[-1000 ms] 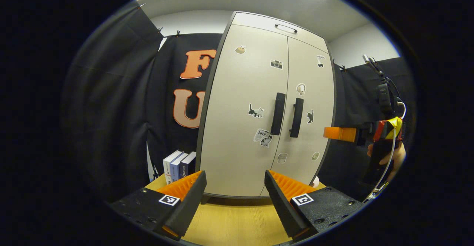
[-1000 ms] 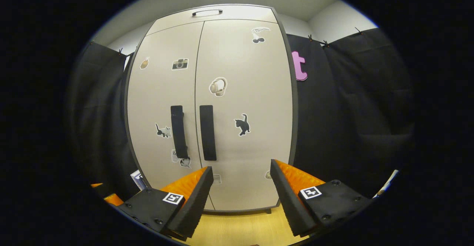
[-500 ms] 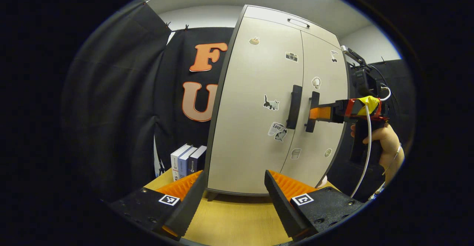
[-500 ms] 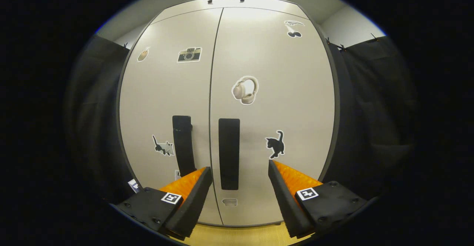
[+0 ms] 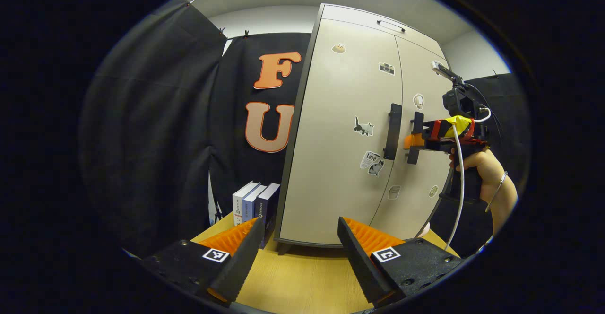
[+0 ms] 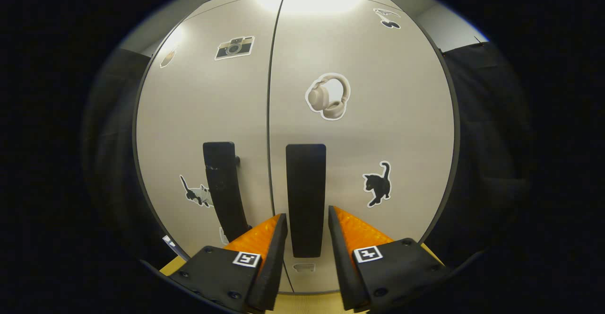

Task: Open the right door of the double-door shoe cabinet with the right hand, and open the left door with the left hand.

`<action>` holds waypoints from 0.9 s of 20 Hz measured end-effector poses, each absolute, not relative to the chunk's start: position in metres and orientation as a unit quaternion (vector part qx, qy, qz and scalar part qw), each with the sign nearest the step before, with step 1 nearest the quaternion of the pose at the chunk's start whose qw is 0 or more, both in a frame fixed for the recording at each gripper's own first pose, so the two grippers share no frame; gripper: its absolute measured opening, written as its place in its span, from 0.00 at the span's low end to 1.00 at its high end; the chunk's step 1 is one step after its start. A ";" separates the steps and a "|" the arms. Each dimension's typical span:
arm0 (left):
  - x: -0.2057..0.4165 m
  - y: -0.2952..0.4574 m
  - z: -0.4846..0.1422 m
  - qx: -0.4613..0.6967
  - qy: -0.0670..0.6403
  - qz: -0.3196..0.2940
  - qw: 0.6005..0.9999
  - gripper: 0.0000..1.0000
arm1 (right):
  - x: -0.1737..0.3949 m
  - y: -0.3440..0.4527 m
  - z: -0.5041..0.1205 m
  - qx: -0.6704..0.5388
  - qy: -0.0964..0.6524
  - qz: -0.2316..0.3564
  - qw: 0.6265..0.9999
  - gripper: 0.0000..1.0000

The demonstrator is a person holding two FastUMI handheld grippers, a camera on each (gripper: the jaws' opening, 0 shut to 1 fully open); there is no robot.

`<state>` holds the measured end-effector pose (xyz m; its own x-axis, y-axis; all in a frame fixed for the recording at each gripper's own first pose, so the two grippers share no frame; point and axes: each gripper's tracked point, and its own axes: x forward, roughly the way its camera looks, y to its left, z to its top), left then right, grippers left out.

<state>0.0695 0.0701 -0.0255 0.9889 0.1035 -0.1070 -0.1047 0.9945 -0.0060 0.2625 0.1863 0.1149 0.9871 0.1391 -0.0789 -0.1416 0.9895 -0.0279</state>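
Caught the shoe cabinet (image 5: 340,153) standing upright on the wooden worktop (image 5: 302,276), both doors shut and flush along the centre seam. Spotted the right tool (image 6: 306,219) up at the right door (image 6: 378,129), set narrow, one finger on each side of the right handle (image 6: 306,196). Could not tell whether the pads actually pressed that flat, matte black bar, with its lower end tucked down between the fingers. Made out the same tool from the left gripper view (image 5: 410,141), held level against the handles by a hand (image 5: 477,162), tips lost behind the bar, a white cable drooping from the body. Found the left tool (image 5: 300,226) well back from the cabinet, spread wide over bare worktop, ribbed pads facing inward, gripping nothing. Noted the left door (image 6: 208,106) untouched, its handle (image 6: 222,186) just beside the right one, foot hidden behind a finger. Saw smooth, pale, faintly glossy panels in a dark frame, dotted with stickers: headphones (image 6: 329,95), a black cat (image 6: 378,185), a camera (image 6: 235,47). Lost the cabinet's top edge to glare and fisheye bend. Picked out three upright books (image 5: 255,203) beside the cabinet's left side, spine print too small to make out.
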 end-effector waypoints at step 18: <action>-0.008 0.074 -0.003 0.006 0.037 0.069 0.997 0.95 | 0.235 0.176 0.114 -0.014 0.054 0.083 0.995 0.20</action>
